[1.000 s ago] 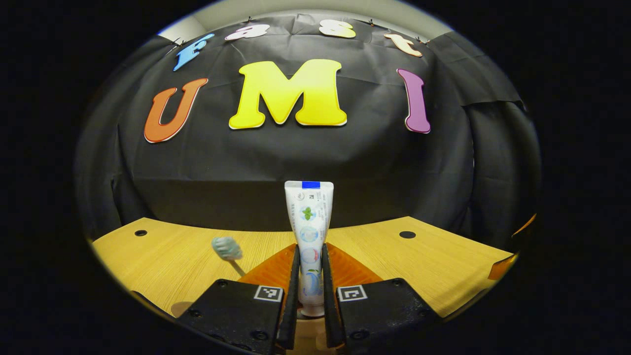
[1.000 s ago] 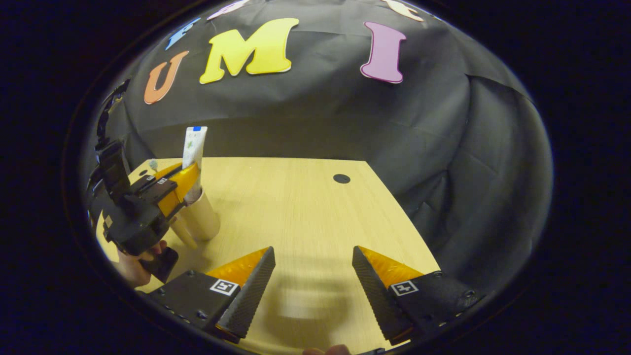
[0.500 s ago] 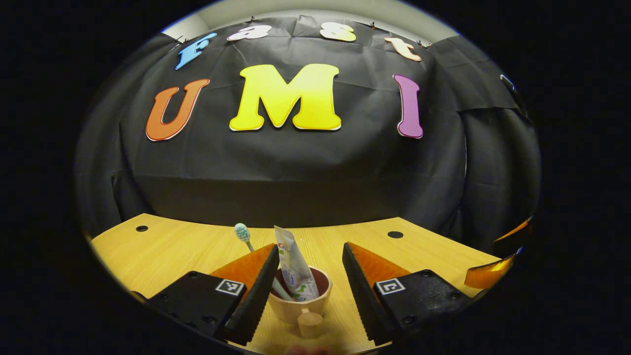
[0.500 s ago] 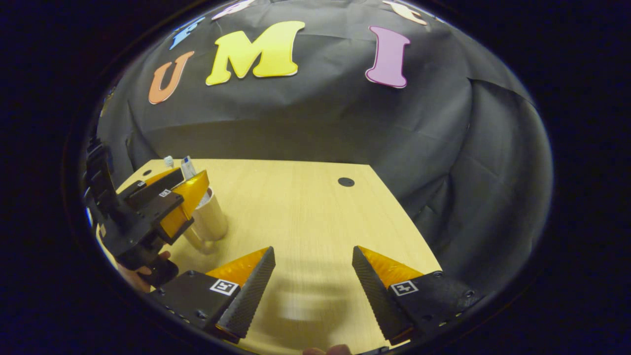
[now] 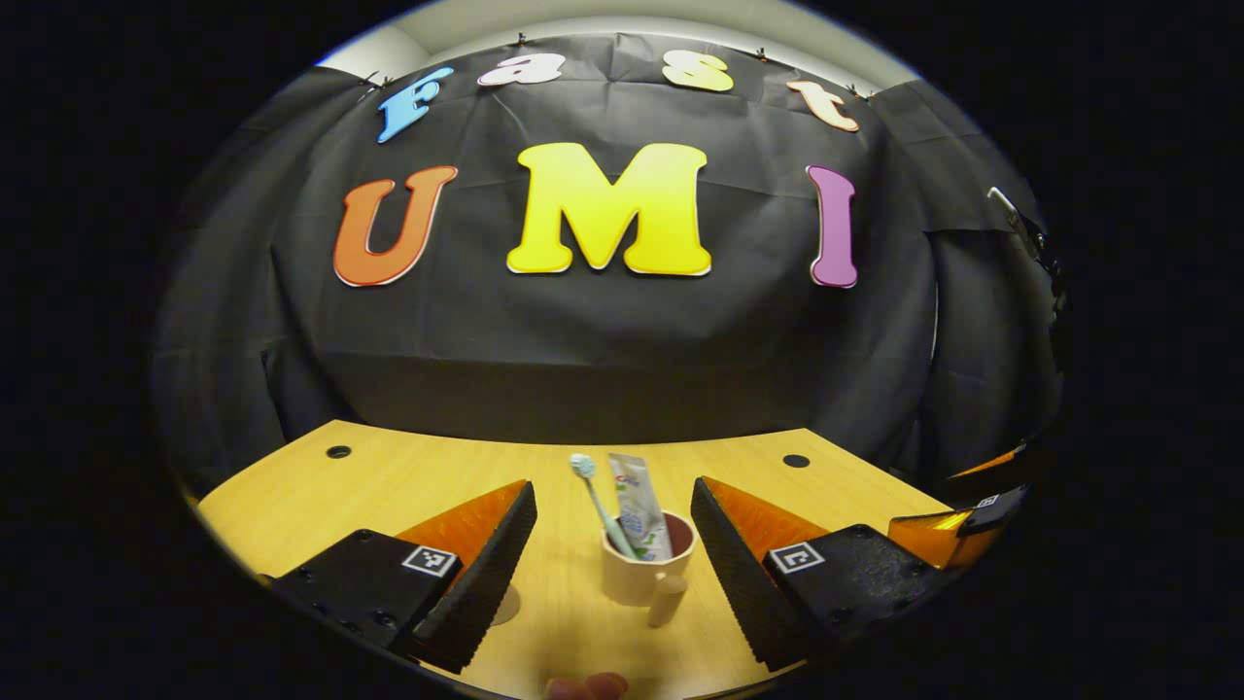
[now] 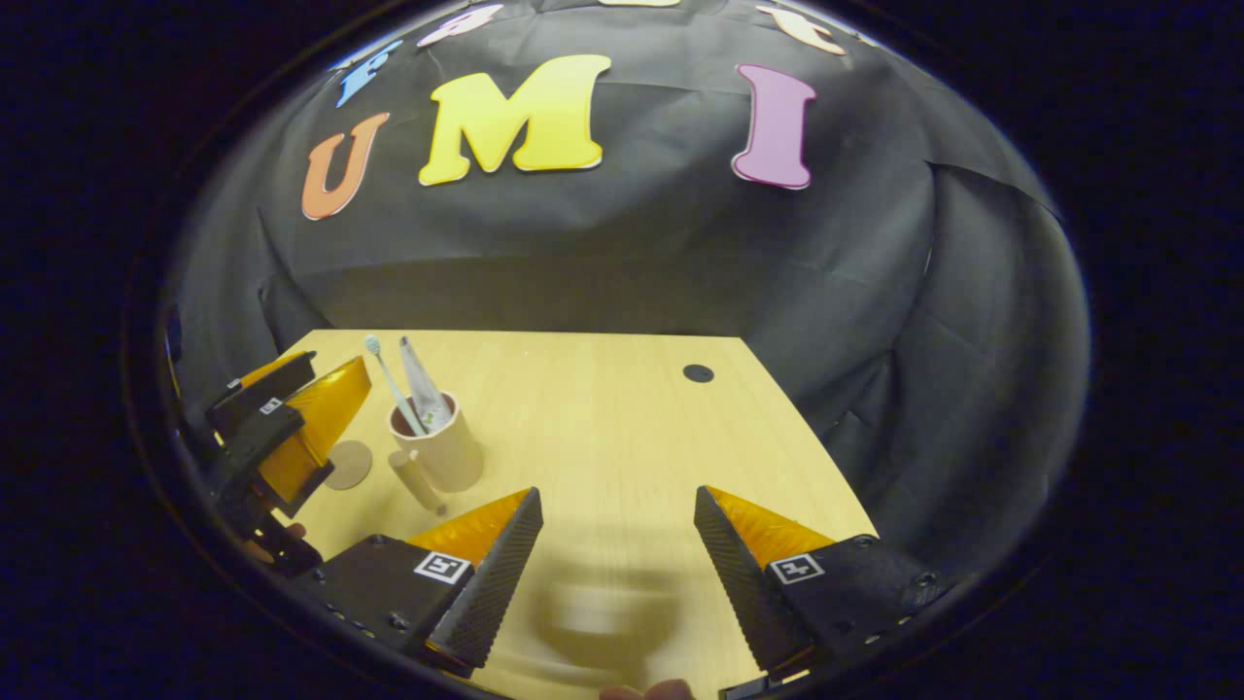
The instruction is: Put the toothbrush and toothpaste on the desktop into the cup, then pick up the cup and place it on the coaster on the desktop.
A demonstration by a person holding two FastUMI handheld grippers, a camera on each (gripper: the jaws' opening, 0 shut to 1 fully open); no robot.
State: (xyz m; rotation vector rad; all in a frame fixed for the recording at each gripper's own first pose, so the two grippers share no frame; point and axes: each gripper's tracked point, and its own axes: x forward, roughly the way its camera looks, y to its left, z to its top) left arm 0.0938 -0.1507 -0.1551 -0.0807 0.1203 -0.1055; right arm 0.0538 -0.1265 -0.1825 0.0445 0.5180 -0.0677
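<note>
Released the toothpaste (image 5: 638, 506) into the cup (image 5: 645, 574) within the last second and pulled back from it, where a second earlier the left gripper (image 5: 612, 544) had been clamped on the tube above the rim.

Left gripper view: stood wide open with nothing between the fingers, well clear of the cup on both sides. Showed the cup upright on the surface (image 5: 408, 476), just ahead and between the two fingers, handle (image 5: 667, 600) turned toward the camera. Held the toothbrush (image 5: 598, 501) leaning left, bristle head up, and the toothpaste upright beside it, both resting inside the rim. Caught a sliver of the round coaster (image 5: 505, 608) low down, just past the left finger, near the cup but apart from it. Glimpsed part of the other gripper at the right edge.

Right gripper view: right gripper (image 6: 617, 554) spread wide and empty, hovering over bare surface (image 6: 622, 428), well apart from the cup (image 6: 442, 452). Placed the cup toward the left, toothbrush (image 6: 389, 384) and toothpaste (image 6: 420, 384) sticking out of it, handle (image 6: 416, 481) angled toward the near edge. Lay the coaster (image 6: 347, 464) flat just left of the cup, not touching. Showed the left gripper (image 6: 282, 428) farther left, open, beside the coaster.

Judged the first half finished: both items in the cup. Left to do: grasping the cup, probably by body or handle, lifting it and setting it on the coaster close by. Cup not yet gripped or raised.
</note>
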